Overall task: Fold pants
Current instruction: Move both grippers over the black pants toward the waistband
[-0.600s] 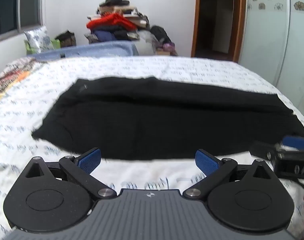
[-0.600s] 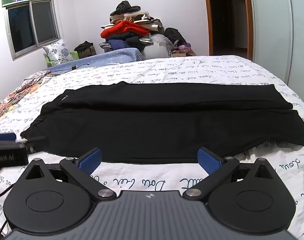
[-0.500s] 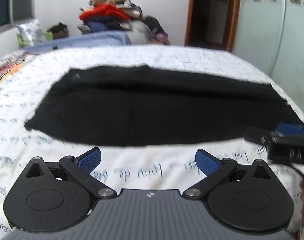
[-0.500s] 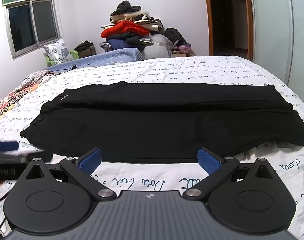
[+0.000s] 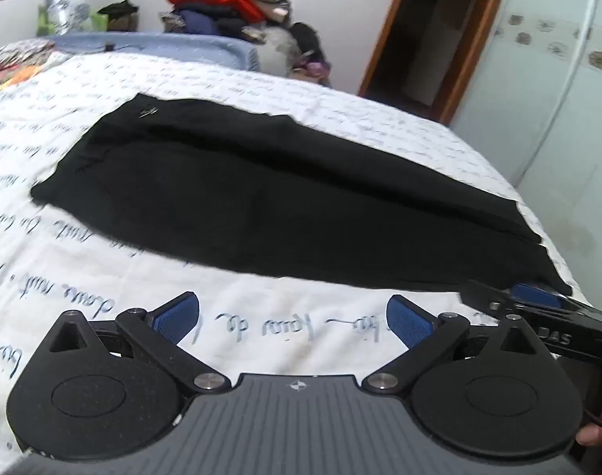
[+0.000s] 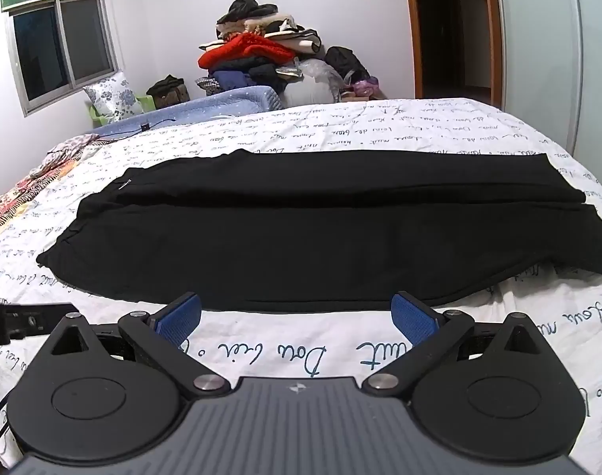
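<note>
Black pants point(image 5: 269, 198) point(image 6: 308, 229) lie flat across the bed, waist end at the left, leg ends at the right, one leg laid alongside the other. My left gripper point(image 5: 295, 318) hovers open over the white sheet just short of the pants' near edge, nothing between its blue pads. My right gripper point(image 6: 297, 316) is open too, empty, just short of that same near edge. In the left wrist view the right gripper point(image 5: 538, 308) shows at the right by the leg ends. In the right wrist view the left gripper point(image 6: 27, 318) shows at the left edge.
The bed point(image 6: 380, 126) carries a white sheet with blue handwriting. A patterned blanket point(image 6: 27, 194) lies at its left side. Behind stand a pile of clothes point(image 6: 257, 51), a blue basket point(image 6: 229, 99), a pillow point(image 6: 114, 97), an open doorway point(image 6: 451, 27) and a wardrobe point(image 6: 546, 39).
The left wrist view has swung and tilted, so the pants now run slantwise in it, and the right gripper sits lower at its right. The right wrist view is nearly unchanged.
</note>
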{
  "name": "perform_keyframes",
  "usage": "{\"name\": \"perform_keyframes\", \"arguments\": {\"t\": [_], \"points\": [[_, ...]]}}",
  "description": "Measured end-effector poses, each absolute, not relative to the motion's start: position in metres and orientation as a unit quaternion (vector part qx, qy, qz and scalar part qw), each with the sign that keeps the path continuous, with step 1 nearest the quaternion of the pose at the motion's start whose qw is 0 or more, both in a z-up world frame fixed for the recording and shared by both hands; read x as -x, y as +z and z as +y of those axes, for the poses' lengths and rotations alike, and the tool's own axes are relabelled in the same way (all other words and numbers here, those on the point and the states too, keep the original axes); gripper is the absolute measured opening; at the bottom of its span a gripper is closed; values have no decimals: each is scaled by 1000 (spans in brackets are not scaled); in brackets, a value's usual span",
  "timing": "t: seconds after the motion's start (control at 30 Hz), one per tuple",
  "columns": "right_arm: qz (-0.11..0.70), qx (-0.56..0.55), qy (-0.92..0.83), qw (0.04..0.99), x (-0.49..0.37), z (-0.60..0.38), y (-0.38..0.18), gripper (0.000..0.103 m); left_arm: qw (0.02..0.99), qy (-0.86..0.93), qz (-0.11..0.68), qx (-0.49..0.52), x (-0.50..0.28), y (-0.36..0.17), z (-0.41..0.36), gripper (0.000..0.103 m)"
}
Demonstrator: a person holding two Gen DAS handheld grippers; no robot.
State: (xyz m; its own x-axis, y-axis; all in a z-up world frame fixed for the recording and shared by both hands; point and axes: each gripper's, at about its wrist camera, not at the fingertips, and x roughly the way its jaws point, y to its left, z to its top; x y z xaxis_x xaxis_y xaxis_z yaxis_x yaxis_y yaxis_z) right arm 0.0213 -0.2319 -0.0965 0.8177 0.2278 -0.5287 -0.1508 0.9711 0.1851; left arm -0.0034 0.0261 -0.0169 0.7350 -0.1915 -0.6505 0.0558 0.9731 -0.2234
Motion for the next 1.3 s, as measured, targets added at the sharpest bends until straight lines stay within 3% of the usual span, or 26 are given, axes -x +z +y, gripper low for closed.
{"name": "perform_keyframes", "arguments": {"t": [0.2, 0.5, 0.7, 1.3], "points": [[278, -66, 104, 953, -23, -232, -96, 103, 915, -105, 382, 71, -10, -19, 11, 102], [270, -58, 103, 956, -31, -240, -88, 103, 941, -62, 332, -2, -44, 2, 2, 102], [232, -37, 91, 968, -41, -244, -62, 103, 940, -37, 337, 16, -77, 10, 7, 102], [274, -32, 114, 954, -72, -224, -63, 103, 924, 3, 380, 43, -93, -18, 39, 102]]}}
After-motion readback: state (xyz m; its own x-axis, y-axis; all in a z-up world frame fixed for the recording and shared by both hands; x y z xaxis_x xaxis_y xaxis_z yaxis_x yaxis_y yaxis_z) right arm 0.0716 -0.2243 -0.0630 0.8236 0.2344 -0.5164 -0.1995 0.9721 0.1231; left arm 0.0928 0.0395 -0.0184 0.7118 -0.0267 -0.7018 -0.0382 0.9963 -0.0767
